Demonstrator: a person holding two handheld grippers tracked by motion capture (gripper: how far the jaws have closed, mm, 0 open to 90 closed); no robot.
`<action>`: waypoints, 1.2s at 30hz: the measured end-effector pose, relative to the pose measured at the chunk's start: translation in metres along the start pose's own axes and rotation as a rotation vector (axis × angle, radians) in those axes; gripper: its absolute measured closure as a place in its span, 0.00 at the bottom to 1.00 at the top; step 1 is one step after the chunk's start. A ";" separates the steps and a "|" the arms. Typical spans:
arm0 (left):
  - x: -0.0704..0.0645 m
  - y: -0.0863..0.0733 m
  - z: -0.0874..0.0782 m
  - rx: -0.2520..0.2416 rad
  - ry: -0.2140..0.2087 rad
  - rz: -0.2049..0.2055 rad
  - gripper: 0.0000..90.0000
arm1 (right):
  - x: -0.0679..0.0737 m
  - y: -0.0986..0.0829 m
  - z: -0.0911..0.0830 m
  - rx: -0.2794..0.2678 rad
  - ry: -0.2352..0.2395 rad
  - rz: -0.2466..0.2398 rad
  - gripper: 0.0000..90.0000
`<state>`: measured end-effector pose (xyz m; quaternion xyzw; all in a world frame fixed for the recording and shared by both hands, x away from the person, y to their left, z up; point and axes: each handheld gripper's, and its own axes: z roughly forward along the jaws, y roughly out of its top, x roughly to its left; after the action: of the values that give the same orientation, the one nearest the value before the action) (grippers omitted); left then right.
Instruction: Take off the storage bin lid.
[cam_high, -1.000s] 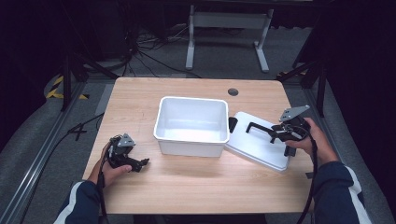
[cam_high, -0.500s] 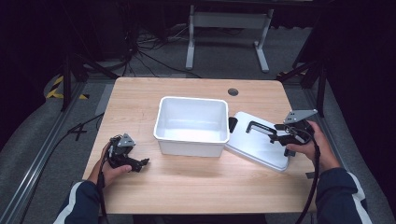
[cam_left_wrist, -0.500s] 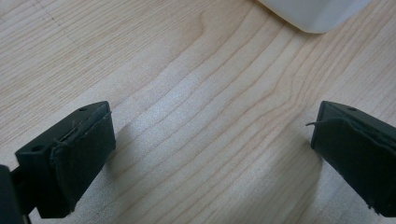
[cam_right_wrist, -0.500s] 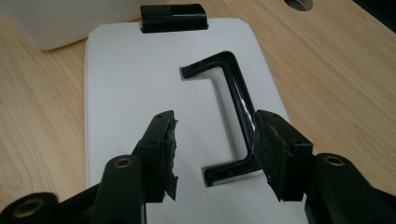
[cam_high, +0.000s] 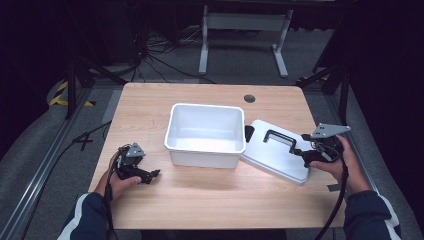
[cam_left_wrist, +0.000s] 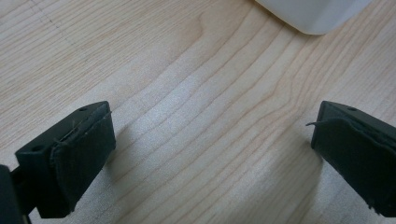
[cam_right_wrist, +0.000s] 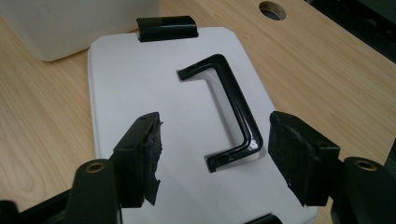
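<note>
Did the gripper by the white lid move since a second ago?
Yes. The right gripper has come down and toward the person; against the lid, which lies unmoved, it now sits by the near end of the black handle, open.

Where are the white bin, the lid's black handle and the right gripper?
white bin (cam_high: 172, 131), high view, on its left wall.
black handle (cam_right_wrist: 236, 102), right gripper view, on its long bar.
right gripper (cam_right_wrist: 212, 161), right gripper view, midway between its open fingertips.
</note>
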<state>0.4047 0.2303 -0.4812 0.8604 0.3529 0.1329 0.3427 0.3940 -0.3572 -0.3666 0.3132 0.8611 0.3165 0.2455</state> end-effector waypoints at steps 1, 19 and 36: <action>0.000 0.000 0.000 0.000 0.000 0.000 0.00 | 0.002 -0.001 -0.002 0.000 -0.005 -0.005 0.39; 0.000 0.000 0.000 0.001 0.002 -0.005 0.00 | 0.024 -0.044 -0.030 -0.062 -0.048 0.034 0.31; -0.001 0.000 0.000 0.001 0.002 -0.007 0.00 | 0.052 -0.097 -0.015 -0.058 -0.061 0.093 0.24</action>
<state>0.4036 0.2300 -0.4813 0.8593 0.3564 0.1324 0.3422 0.3116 -0.3859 -0.4358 0.3552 0.8281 0.3429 0.2655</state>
